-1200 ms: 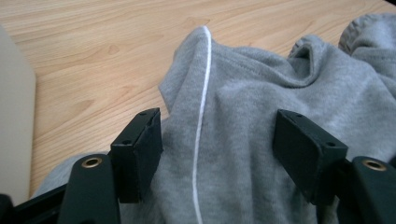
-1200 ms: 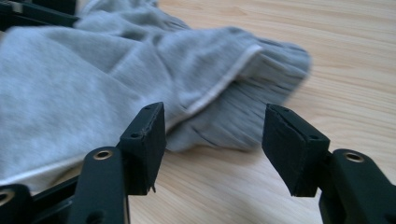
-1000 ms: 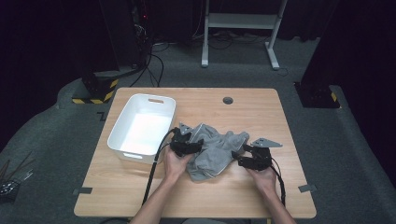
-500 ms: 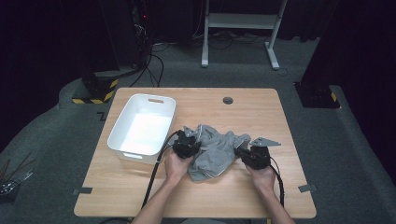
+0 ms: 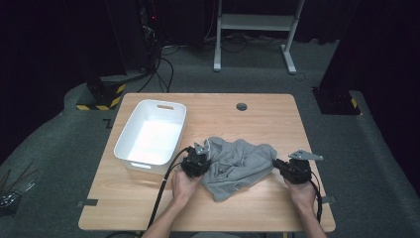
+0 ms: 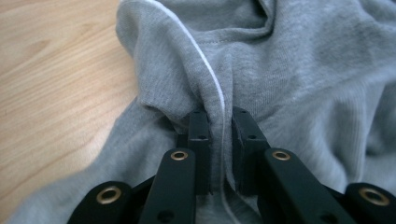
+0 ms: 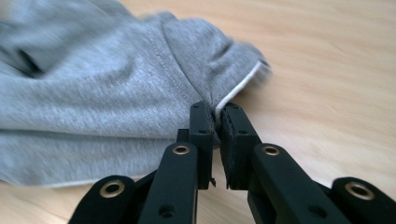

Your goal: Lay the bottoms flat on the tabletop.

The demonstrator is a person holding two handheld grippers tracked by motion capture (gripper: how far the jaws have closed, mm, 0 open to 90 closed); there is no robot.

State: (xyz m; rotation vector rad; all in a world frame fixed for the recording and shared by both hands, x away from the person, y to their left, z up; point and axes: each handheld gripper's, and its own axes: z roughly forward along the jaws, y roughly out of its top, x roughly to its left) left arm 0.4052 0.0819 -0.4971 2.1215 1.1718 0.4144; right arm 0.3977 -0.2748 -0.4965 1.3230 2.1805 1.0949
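Wooden table (image 5: pixel 257 114) bears crumpled grey garment (image 5: pixel 237 166); left tool (image 6: pixel 219 122) and right tool (image 7: pixel 217 116) clamp its white-trimmed edges.

grey garment (image 7: pixel 116 88) edge blurred, partly cropped

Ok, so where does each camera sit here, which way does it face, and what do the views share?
High view: above the person's side, looking forward and down on the table; forearms, left gripper and right gripper show.
Left gripper view: rides the left gripper, looking along its jaws, shut on the grey garment.
Right gripper view: rides the right gripper, looking along its jaws, shut on a garment edge.
Shared: garment and tabletop in all three.
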